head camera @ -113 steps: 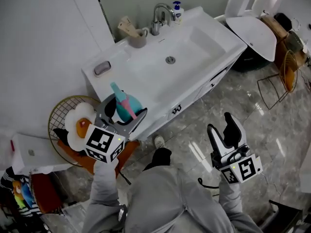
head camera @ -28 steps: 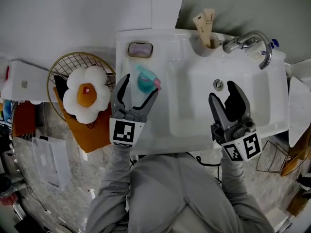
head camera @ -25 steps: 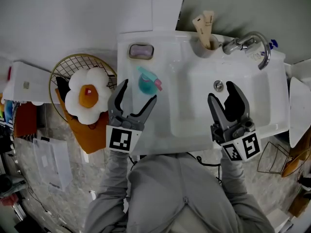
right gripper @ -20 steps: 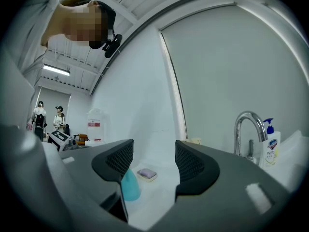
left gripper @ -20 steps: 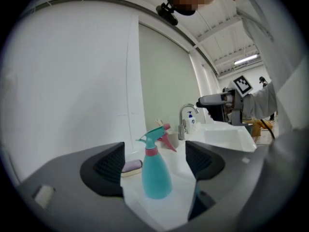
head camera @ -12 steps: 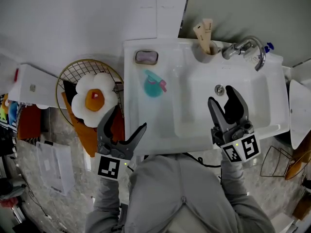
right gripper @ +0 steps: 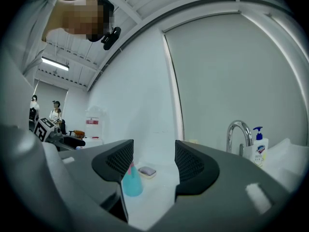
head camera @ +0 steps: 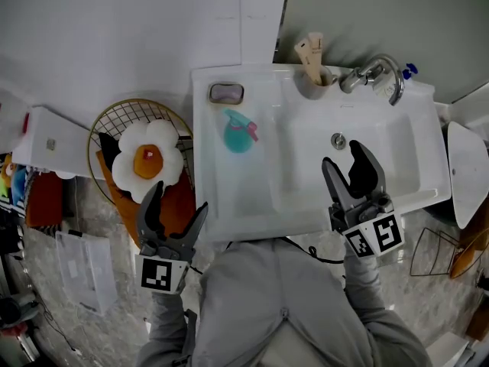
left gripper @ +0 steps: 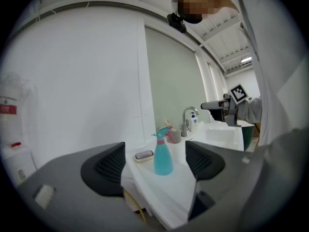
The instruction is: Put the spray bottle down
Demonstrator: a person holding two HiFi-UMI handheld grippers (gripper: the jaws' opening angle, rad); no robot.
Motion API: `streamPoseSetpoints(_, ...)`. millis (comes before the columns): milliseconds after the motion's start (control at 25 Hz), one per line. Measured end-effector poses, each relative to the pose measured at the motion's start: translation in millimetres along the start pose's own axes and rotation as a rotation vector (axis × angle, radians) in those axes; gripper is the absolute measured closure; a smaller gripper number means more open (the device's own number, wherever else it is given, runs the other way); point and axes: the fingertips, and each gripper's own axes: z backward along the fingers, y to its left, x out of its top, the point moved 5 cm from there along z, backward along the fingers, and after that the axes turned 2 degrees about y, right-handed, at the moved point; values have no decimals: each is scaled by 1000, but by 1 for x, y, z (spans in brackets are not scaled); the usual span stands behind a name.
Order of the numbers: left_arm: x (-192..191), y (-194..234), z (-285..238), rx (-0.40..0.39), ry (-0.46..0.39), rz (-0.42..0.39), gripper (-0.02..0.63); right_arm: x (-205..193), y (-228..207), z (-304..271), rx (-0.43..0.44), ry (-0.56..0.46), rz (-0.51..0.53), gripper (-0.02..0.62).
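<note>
**Head view.** The spray bottle (head camera: 239, 131) stands upright on the left part of the white table (head camera: 237, 197). It is just on the near side of the soap dish (head camera: 226, 92) and left of the basin (head camera: 397, 151). I hold my left gripper (head camera: 177, 199) off the table's near left corner, well apart from the bottle, its jaws released with nothing between them. My right gripper (head camera: 344, 157) hovers over the basin, its jaws likewise spread and empty.

**Left gripper view.** The two jaws stand wide apart. The bottle is framed in the gap between them but lies far beyond their tips, on the table, touching neither jaw. The soap dish sits just to its left.

**Right gripper view.** The jaws are apart and grasp nothing. The bottle shows low beside the inner edge of the left jaw, partly hidden by it and well beyond the tips. The soap dish is just to its right. The faucet (right gripper: 239, 134) and a pump bottle (right gripper: 259, 151) stand at the right.
</note>
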Motion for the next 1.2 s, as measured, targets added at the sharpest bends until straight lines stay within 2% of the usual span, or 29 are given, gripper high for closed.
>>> streamPoseSetpoints(320, 8, 0, 6, 16, -32, -4, 187, 8, 2, 12, -24, -16, 3, 325)
streamPoseSetpoints(1200, 20, -9, -11, -51, -47, -45, 187, 11, 1, 14, -38, -22, 6, 325)
